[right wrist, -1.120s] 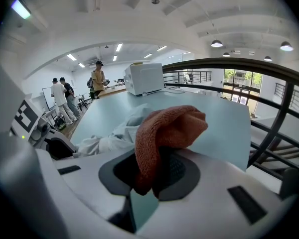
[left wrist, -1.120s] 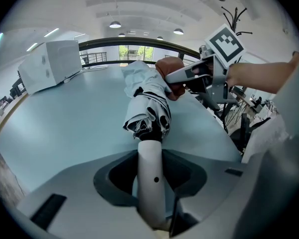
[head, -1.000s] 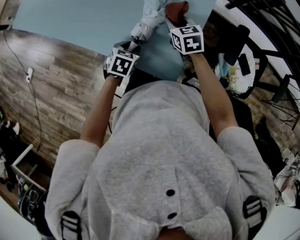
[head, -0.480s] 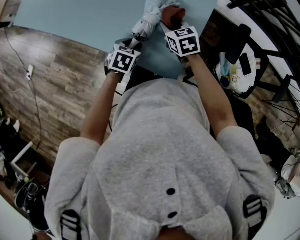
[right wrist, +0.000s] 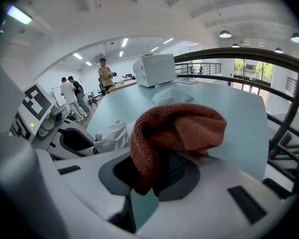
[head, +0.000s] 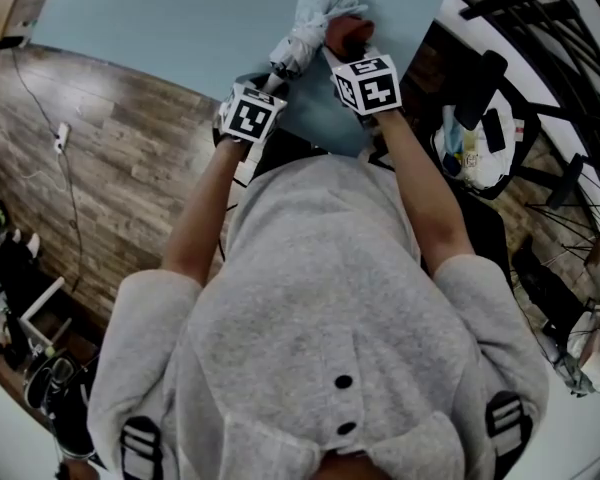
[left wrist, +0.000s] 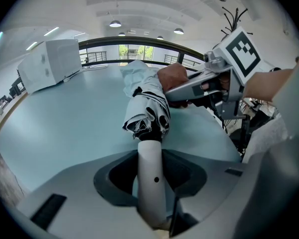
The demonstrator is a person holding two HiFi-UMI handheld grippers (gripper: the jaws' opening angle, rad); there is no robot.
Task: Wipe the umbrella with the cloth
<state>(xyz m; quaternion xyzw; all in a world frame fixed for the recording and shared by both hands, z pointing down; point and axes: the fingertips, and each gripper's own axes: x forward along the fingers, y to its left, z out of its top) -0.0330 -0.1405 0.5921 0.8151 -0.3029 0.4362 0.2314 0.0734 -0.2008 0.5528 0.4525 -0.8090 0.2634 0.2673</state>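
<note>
A folded white umbrella (head: pixel 308 26) lies along the pale blue table (head: pixel 170 23), its canopy (left wrist: pixel 148 96) bunched and its white handle (left wrist: pixel 150 180) pointing back at me. My left gripper (head: pixel 264 90) is shut on that handle. My right gripper (head: pixel 348 46) is shut on a rust-red cloth (right wrist: pixel 177 133), which rests against the right side of the umbrella's canopy (right wrist: pixel 114 136). In the left gripper view the cloth (left wrist: pixel 172 76) shows pressed to the fabric under the right gripper (left wrist: pixel 199 86).
A white box (left wrist: pixel 50 63) stands at the table's far left. The table's right edge (head: pixel 420 38) drops to black railings and a cluttered floor. Two people (right wrist: pixel 72 96) stand far off in the right gripper view. Wood floor (head: pixel 110 158) lies left.
Both grippers have shifted slightly forward and to the right with the umbrella, and the cloth has slid a little along the canopy. Both holds are unchanged.
</note>
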